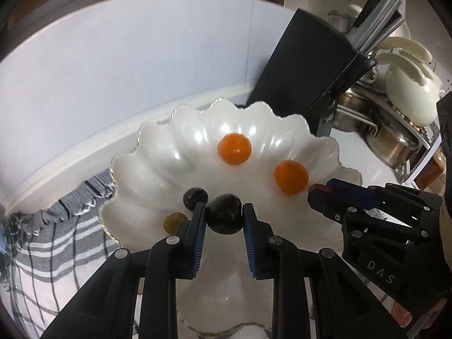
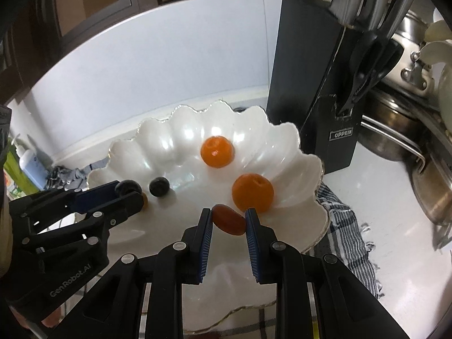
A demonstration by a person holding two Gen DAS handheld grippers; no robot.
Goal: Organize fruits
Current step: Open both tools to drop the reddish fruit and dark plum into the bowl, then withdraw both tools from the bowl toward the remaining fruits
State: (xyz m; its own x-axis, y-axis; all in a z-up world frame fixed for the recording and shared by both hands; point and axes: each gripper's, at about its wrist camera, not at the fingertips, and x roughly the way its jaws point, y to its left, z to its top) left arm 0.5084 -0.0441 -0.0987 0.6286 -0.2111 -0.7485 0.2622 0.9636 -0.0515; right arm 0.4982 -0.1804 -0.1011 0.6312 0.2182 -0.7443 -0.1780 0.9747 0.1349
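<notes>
We read "OPPEIN" on the knife block. We read "DAS" on the right gripper, "GenRobot.AI" on the left gripper.

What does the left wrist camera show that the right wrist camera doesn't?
Only the left wrist view: the left claw shut on a dark plum, with a small brownish fruit beside it. Only the right wrist view: the right claw shut on a reddish-brown fruit, and bottles at far left. Both show the scalloped white bowl, two oranges and the black knife block.
</notes>
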